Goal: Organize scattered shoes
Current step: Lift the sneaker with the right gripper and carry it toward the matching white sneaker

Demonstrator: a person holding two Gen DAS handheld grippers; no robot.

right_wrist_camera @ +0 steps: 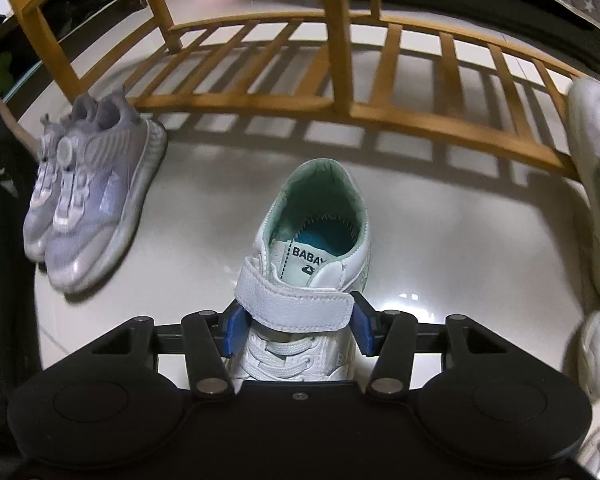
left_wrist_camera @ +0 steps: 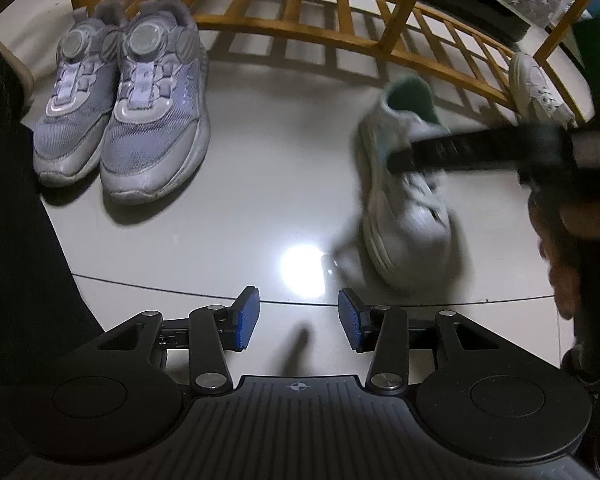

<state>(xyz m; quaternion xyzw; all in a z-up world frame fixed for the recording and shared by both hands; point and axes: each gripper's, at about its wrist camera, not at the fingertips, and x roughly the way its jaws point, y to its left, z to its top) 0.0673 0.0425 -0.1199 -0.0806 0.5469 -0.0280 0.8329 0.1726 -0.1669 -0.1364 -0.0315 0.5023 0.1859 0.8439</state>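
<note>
A glossy pale tile floor point(left_wrist_camera: 260, 184) reflects a lamp beside a wooden rack point(right_wrist_camera: 340, 120). The right gripper point(right_wrist_camera: 298, 330) pinches a white strap shoe point(right_wrist_camera: 312, 248) between its fingers; the left gripper point(left_wrist_camera: 296, 322) hangs spread and empty. Grey sneakers point(left_wrist_camera: 124, 116) stand paired near the rack.

two grey shoes point(right_wrist_camera: 88, 216), three white shoes point(right_wrist_camera: 304, 280), one wooden rack point(right_wrist_camera: 340, 80).

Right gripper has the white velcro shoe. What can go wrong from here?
1. The right gripper pinches the white shoe only at the strap and tongue area, so it might tilt or slip out while carried.
2. Its heel could knock the wooden rack just beyond.
3. The purple pair already sits neatly by the rack; a low sideways swing may push it out of line.
</note>
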